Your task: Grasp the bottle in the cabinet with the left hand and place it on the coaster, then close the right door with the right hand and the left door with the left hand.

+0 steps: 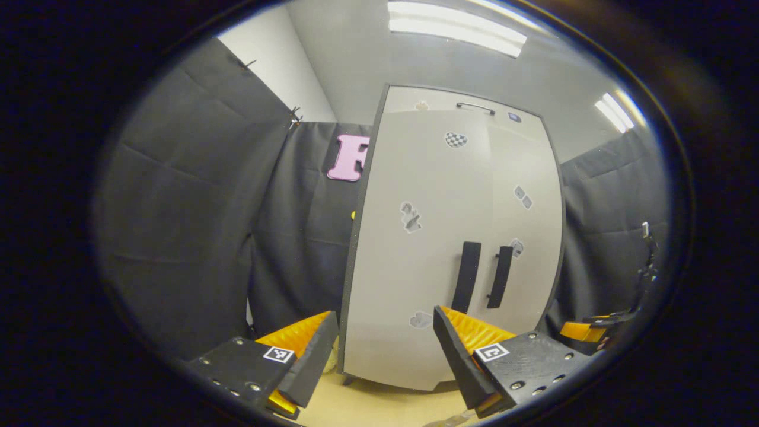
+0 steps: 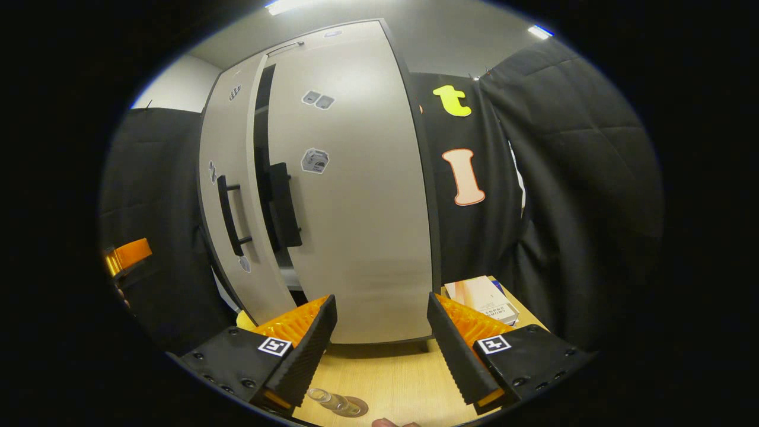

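In the right gripper view a pale cabinet [image 2: 356,207] stands on a wooden table [image 2: 397,373]. Its right door [image 2: 350,249] lies flush, and its left door [image 2: 228,148] stands ajar with a dark gap between them. A clear bottle [image 2: 329,400] rests on a round brown coaster [image 2: 357,408] at the table's near edge. My right gripper [image 2: 380,301] is open in front of the right door, holding nothing. In the left gripper view my left gripper [image 1: 384,317] is open before the left door [image 1: 415,237], near its dark handle [image 1: 467,276].
Books [image 2: 481,299] lie stacked on the table right of the cabinet. Black cloth walls hang close on both sides. The other gripper [image 1: 584,330] shows at the right edge of the left gripper view. A fingertip [image 2: 385,422] peeks in near the coaster.
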Motion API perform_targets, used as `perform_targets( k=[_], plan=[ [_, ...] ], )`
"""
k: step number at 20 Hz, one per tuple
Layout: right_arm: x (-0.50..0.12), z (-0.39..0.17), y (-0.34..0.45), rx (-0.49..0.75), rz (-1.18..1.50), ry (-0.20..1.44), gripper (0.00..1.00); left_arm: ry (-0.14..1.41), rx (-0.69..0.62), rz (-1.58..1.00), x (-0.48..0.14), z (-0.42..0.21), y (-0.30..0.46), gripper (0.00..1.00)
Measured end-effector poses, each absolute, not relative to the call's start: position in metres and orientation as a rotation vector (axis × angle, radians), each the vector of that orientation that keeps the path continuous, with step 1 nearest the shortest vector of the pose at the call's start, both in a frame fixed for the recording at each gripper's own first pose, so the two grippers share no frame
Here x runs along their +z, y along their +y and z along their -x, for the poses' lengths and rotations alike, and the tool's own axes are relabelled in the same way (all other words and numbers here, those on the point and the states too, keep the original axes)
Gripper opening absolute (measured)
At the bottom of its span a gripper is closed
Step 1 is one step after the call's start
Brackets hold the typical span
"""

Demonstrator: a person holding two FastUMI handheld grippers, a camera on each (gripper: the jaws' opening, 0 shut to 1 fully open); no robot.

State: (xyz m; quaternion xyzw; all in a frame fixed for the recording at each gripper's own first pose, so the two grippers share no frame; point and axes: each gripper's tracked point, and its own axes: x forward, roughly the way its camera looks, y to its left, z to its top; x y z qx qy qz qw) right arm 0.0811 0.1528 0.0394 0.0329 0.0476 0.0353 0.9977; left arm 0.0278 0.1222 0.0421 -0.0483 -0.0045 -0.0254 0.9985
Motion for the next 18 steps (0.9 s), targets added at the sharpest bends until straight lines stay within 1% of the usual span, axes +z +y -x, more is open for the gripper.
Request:
perform_targets(
  k=[2, 3, 6, 8, 10, 11, 12, 15, 18],
  plan=[
    [0.039, -0.08, 0.149, 0.045, -0.077, 0.094, 0.98, 0.001, -0.071, 0.114, 0.036, -0.026, 0.114, 1.0],
    [0.038, -0.08, 0.148, 0.03, -0.081, 0.096, 0.98, 0.012, -0.076, 0.108, 0.031, -0.026, 0.111, 0.88],
    [0.031, -0.078, 0.15, 0.005, -0.13, 0.113, 0.98, 0.017, -0.09, 0.067, 0.029, -0.031, 0.11, 1.0],
    [0.03, -0.074, 0.158, 0.008, -0.203, 0.109, 0.98, 0.0, -0.103, 0.054, 0.033, -0.031, 0.109, 0.94],
    [0.027, -0.072, 0.164, -0.01, -0.219, 0.111, 0.98, -0.013, -0.121, 0.048, 0.034, -0.03, 0.111, 0.94],
    [0.023, -0.07, 0.166, -0.022, -0.207, 0.12, 0.98, -0.014, -0.13, 0.043, 0.034, -0.031, 0.111, 1.0],
    [0.018, -0.067, 0.17, -0.03, -0.195, 0.132, 0.98, -0.007, -0.14, 0.035, 0.031, -0.032, 0.111, 1.0],
    [0.011, -0.061, 0.184, -0.041, -0.161, 0.156, 0.98, 0.026, -0.167, 0.007, 0.015, -0.039, 0.11, 0.95],
    [0.014, -0.056, 0.19, -0.079, -0.108, 0.142, 0.98, 0.065, -0.187, -0.021, -0.022, -0.036, 0.138, 0.9]
  ],
)
